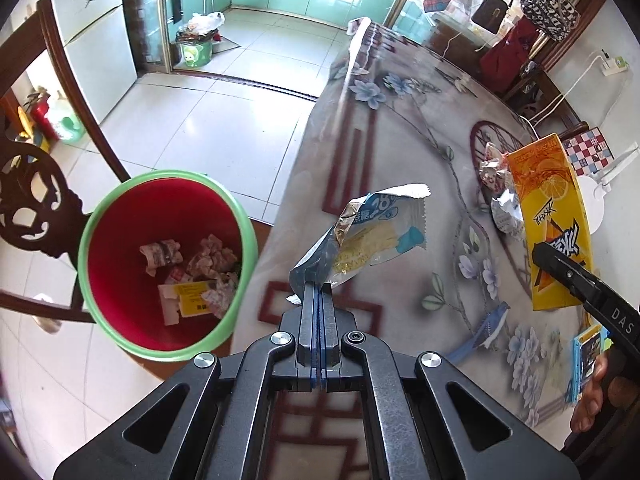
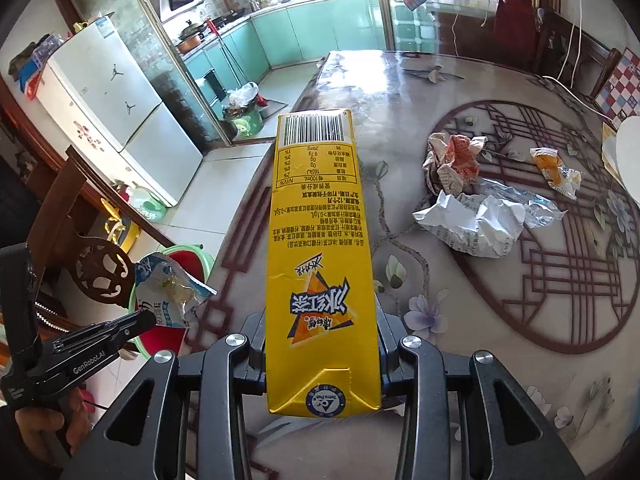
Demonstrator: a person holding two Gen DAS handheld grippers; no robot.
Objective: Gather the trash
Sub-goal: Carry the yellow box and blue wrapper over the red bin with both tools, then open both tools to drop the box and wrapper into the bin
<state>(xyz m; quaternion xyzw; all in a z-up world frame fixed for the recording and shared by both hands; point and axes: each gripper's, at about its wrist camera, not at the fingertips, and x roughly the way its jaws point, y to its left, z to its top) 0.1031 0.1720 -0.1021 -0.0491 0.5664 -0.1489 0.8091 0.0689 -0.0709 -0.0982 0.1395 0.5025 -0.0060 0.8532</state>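
Observation:
My left gripper (image 1: 318, 290) is shut on a torn blue-and-white snack wrapper (image 1: 372, 236) and holds it above the table's left edge. It also shows in the right wrist view (image 2: 170, 288). A red bin with a green rim (image 1: 132, 208) stands on the floor to its left, with several crumpled papers inside. My right gripper (image 2: 320, 332) is shut on a yellow drink carton (image 2: 316, 248) and holds it above the table. The carton also shows in the left wrist view (image 1: 552, 208). Crumpled wrappers (image 2: 476, 220) and an orange snack packet (image 2: 554, 170) lie on the table at the right.
The table (image 1: 400, 128) has a floral glass-covered top. A dark wooden chair (image 1: 36, 204) stands beside the bin. A small blue-edged card box (image 1: 588, 360) lies near the front right. A fridge (image 2: 116, 104) and a second green bin (image 1: 194, 50) stand farther off.

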